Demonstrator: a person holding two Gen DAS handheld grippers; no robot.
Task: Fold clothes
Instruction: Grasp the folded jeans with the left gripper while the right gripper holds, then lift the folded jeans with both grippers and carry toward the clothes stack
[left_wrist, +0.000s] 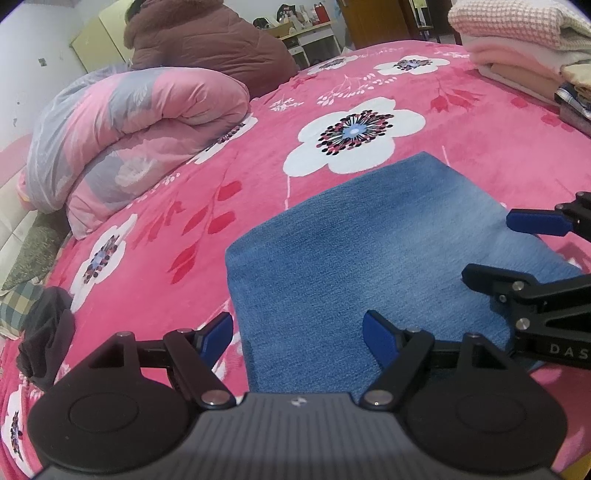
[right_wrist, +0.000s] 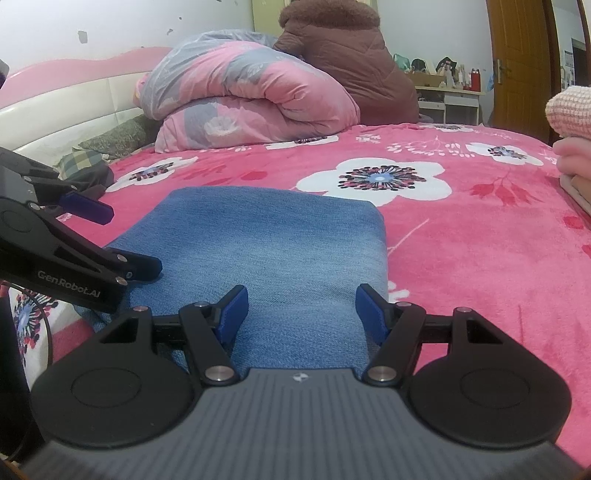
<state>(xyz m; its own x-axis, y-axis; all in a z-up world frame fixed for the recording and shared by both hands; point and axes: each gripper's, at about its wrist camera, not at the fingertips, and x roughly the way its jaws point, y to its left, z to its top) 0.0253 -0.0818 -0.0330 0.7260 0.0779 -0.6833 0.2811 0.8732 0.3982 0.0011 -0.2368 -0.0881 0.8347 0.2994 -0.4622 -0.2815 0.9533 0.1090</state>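
Two grippers hover over folded jeans (left_wrist: 373, 251) that lie flat on a bed with a pink floral blanket (left_wrist: 369, 92). The left gripper (left_wrist: 298, 334) has its blue-padded fingers spread wide apart and holds nothing; its left finger sits off the denim's left edge over the blanket, its right finger over the denim. The right gripper (right_wrist: 300, 312) is also spread wide and empty, both fingers above the near part of the jeans (right_wrist: 266, 236).

In the left view the right gripper (left_wrist: 491, 247) enters from the right edge, mostly cut off, with only the letters "DAS" readable on its black arm. In the right view the left gripper (right_wrist: 122, 236) enters from the left edge, and its arm reads "GenRobot.AI". The near edge of the jeans is hidden behind each gripper's grey body, so how the fold ends there cannot be seen.

A rolled pink and grey quilt (left_wrist: 136, 133) rests at the far left of the bed. Behind it sits a brown padded coat (left_wrist: 207, 40), seemingly on a person whose face is hidden. A stack of folded clothes (left_wrist: 524, 44) stands at the far right, cut off by the frame; in the right view only its pink edge (right_wrist: 570, 114) shows. A dark garment (left_wrist: 44, 332) lies crumpled at the left edge, too bunched to identify. Small bottles on a distant white desk (right_wrist: 448, 96) are too small to read.
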